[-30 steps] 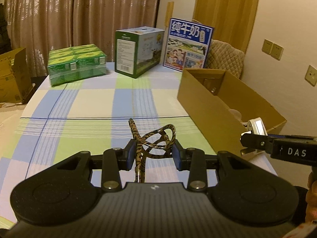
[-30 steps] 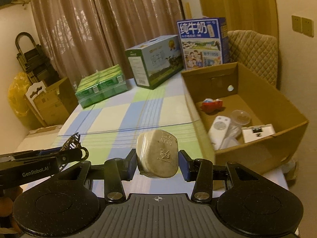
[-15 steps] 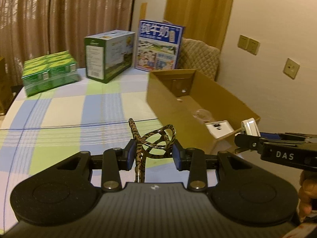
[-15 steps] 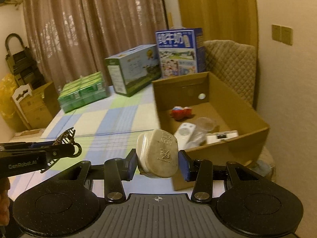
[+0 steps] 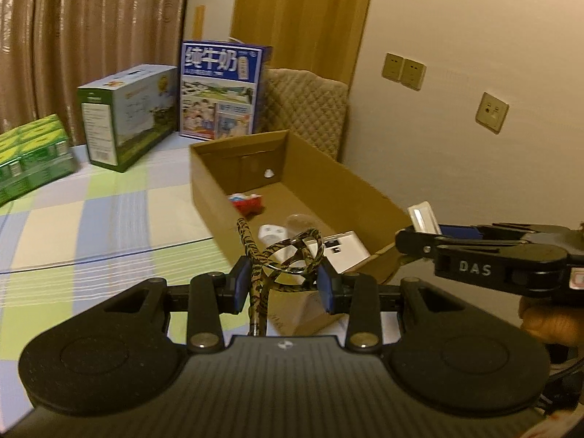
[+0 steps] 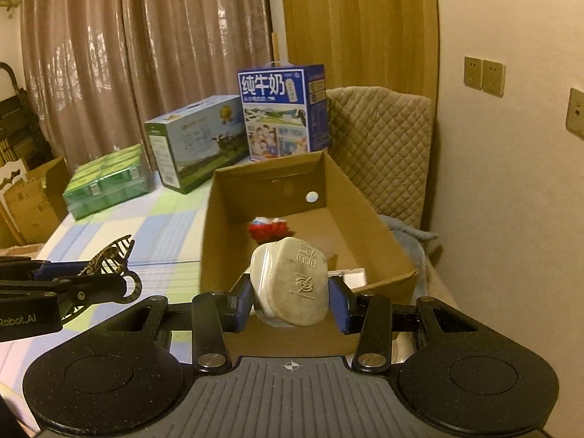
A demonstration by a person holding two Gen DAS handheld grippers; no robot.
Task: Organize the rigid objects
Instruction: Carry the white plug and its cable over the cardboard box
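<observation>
Right now the biggest thing ahead of you is the open cardboard box (image 6: 368, 219) standing on the checked worktop (image 5: 109, 211), its corrugated walls thin and its near rim just beyond both loads. Inside lie a red toy (image 6: 268, 228), a white oblong device (image 5: 345, 250) and a clear round lid (image 5: 301, 223).

Your right tongs (image 6: 290, 301) are clenched on a fused plug (image 6: 292, 284) — hard, smooth off-white plastic, rounded like a pebble and scuffed with grime. It hangs at the box's near wall, not yet over the floor of it, I judge. Because its sides curve, the pads bear on little area; a quick swing could let it twist or pop out short of the rim, and a drop from height could crack the lid below.

Your left tongs (image 5: 283, 284) are clenched on a leopard-print hair clip (image 5: 281, 255) — thin, looped, springy-looking, with a long stalk between the pads. Its loops could catch on the box edge or hook a pad on release. The two tools sit close together, so crowding the same corner risks a knock.
</observation>
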